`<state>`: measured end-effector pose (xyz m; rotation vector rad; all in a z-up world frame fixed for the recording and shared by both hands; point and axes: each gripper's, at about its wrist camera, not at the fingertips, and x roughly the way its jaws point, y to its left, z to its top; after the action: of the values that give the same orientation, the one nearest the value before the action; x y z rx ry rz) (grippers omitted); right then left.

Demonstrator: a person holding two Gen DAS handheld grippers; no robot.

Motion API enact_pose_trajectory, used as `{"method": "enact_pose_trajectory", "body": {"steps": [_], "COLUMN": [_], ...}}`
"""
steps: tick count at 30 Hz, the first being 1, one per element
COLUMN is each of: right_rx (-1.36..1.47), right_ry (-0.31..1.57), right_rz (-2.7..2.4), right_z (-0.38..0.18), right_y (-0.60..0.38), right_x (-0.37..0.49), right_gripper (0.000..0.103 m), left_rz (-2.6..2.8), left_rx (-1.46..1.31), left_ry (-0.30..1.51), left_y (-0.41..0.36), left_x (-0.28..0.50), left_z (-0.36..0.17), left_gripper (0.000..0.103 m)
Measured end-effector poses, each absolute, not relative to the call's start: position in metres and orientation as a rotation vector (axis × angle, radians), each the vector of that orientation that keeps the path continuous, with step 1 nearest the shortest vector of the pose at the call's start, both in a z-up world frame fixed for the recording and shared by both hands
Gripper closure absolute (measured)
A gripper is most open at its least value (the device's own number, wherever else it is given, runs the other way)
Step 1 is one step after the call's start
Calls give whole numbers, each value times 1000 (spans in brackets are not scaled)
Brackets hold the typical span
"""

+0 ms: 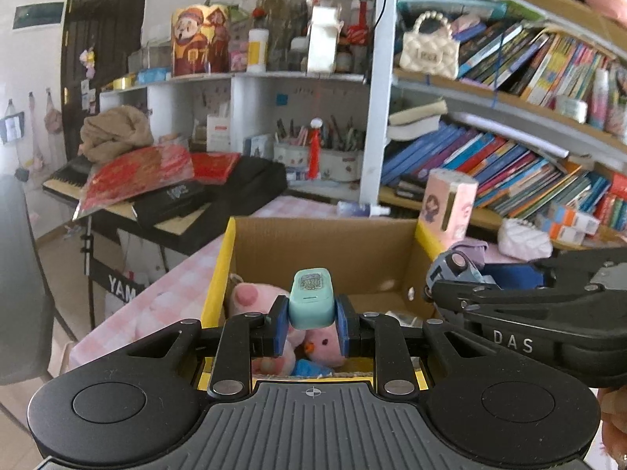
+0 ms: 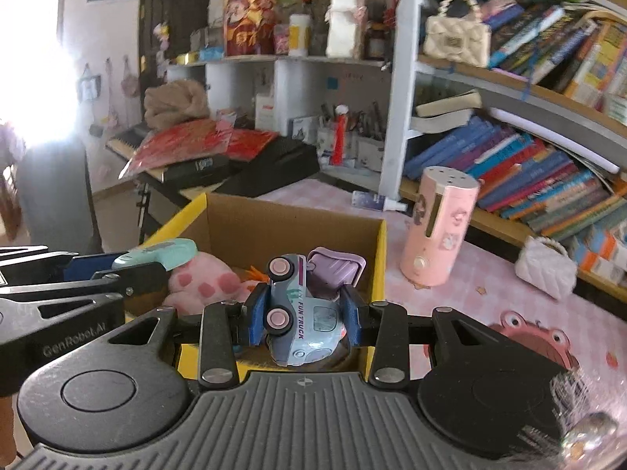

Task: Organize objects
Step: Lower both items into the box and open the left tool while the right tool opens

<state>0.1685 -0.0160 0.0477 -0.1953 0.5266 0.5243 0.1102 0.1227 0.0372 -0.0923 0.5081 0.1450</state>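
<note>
Both tools hang over the open cardboard box point(image 1: 321, 250), which stands on the bench point(image 2: 490, 293) under its pink checked cloth.

The left tool point(image 1: 311, 323) is clenched on a small mint-green case point(image 1: 311, 299). Its blue pads point(image 1: 279, 325) press both sides, and the case stands upright between them, above the near half of the box. From the right wrist view the same case point(image 2: 160, 254) shows as a flat green slab sticking out of the left tool over the box's left wall.

The right tool point(image 2: 303, 315) grips a pale blue toy truck point(image 2: 301, 313) with pink wheels. The truck is tipped onto its side with the wheels facing left, and the pads squeeze it across its body. It hangs over the near right part of the box. In the left wrist view the truck point(image 1: 450, 270) peeks out beyond the right tool's black arm, just above the box's right wall.

Inside the box lies a pink plush toy point(image 1: 250, 297) with darker pink paw spots, against the left wall. A smaller pink plush with an orange beak point(image 1: 323, 342) sits beside it, right below the green case. A lilac case point(image 2: 337, 270) rests in the box beyond the truck, towards the right wall.

To the right of the box a pink cylinder point(image 2: 439, 231) with cartoon stickers stands upright on the bench. Further right of the box lies a small white quilted bag point(image 2: 546, 266), near the bookshelf point(image 2: 548, 180).
</note>
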Motion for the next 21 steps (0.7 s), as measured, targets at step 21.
{"method": "enact_pose_trajectory", "body": {"steps": [21], "right_rx": [-376], "right_ry": [645], "right_rz": [694], "right_z": [0], "right_y": [1], "right_x": [229], "right_gripper": [66], "left_rz": [209], "left_rx": [-58], "left_ry": [664], "left_y": [109], "left_x": [149], "left_z": [5], "left_gripper": [80]}}
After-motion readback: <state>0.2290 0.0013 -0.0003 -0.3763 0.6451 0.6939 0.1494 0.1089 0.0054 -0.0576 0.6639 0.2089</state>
